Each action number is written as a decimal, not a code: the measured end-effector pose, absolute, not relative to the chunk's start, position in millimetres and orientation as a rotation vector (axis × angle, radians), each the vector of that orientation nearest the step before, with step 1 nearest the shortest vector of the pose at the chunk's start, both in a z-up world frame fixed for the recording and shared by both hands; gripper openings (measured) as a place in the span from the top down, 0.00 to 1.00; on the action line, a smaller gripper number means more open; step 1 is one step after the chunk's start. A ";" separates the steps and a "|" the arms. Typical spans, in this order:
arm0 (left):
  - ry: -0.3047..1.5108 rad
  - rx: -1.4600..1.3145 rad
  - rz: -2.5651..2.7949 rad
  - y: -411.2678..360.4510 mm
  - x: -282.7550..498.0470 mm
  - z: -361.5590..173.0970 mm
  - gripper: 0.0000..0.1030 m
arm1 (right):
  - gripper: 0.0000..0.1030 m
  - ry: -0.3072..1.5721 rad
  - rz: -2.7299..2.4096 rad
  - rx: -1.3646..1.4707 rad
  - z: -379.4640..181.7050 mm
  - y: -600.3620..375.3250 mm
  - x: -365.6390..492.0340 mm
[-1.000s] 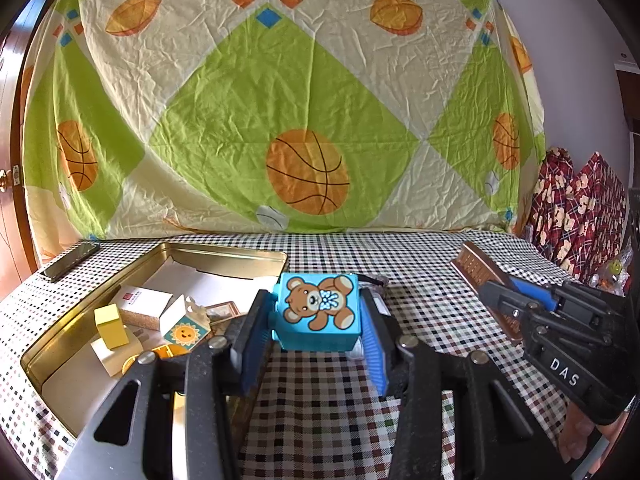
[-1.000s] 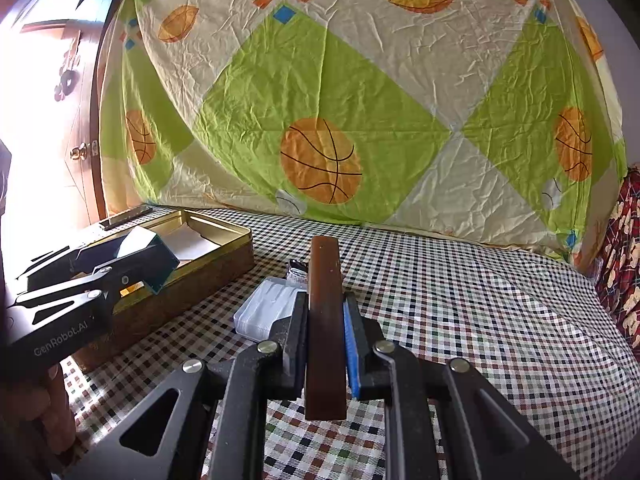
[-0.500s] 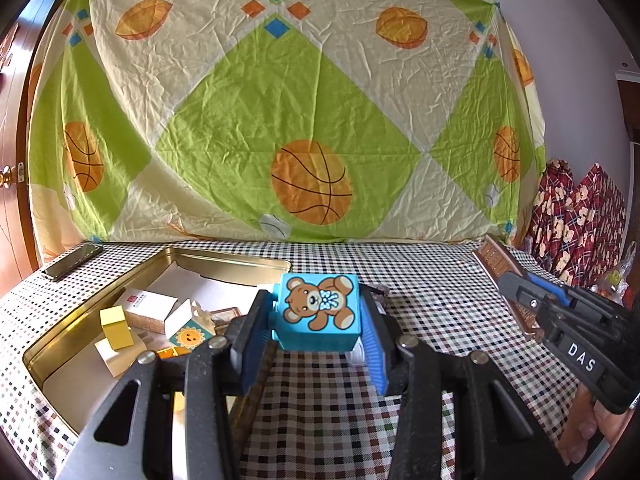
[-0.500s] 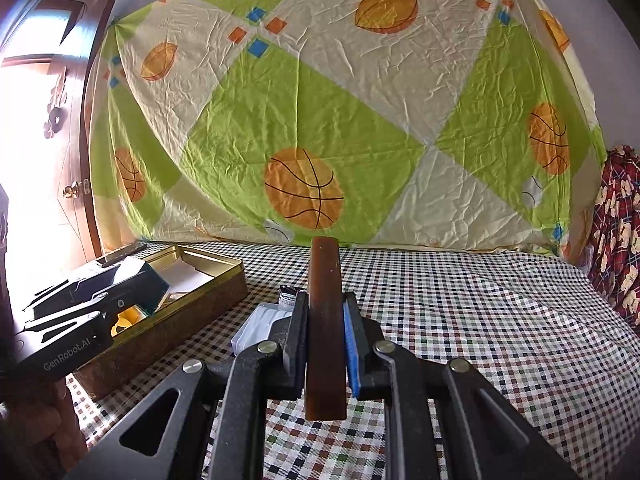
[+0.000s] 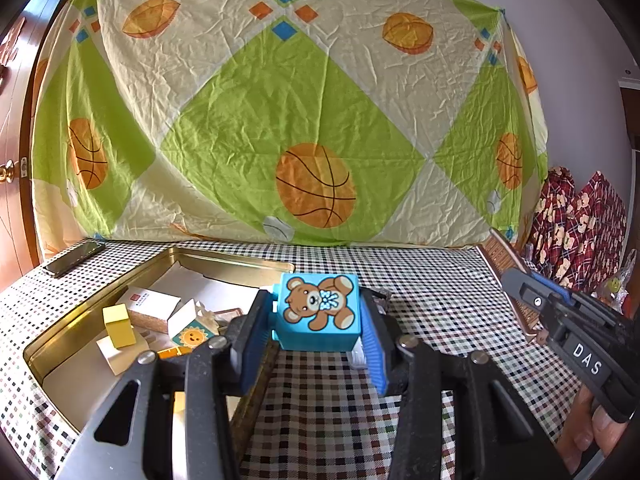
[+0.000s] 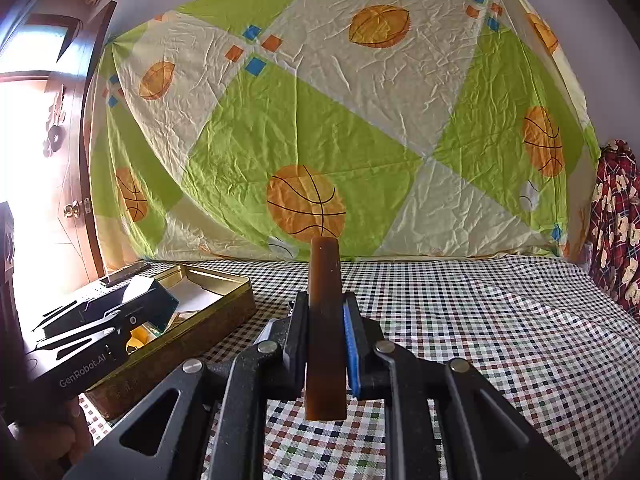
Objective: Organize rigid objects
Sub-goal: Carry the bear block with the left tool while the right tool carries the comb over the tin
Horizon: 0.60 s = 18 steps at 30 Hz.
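Left gripper [image 5: 316, 338] pinching bear block [image 5: 319, 310], hovering beside tin [image 5: 64, 332] for drop-in. Right gripper [image 6: 325, 344] clamping brown bar [image 6: 325, 320] edgewise, waiting right of tin.

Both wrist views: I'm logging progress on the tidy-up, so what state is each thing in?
Left gripper: shut on the bear block, held up.
Right gripper: shut on the brown bar, edge-on.
Gold tin: open, partly filled.
Yellow block: inside the tin.
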<state>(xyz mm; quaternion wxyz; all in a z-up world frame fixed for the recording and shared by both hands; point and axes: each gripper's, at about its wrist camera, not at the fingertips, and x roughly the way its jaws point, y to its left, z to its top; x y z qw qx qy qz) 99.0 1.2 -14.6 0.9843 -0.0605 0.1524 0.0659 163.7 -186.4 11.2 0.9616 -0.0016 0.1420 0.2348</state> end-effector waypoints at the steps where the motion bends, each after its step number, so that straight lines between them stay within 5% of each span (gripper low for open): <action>1: 0.305 -0.122 0.134 1.4 98.8 -14.5 0.59 | 0.83 0.287 0.476 0.001 11.4 -186.1 163.6; 18: 0.250 -0.134 0.178 6.0 87.4 -10.3 0.59 | 0.83 0.268 0.469 0.045 12.6 -184.7 161.6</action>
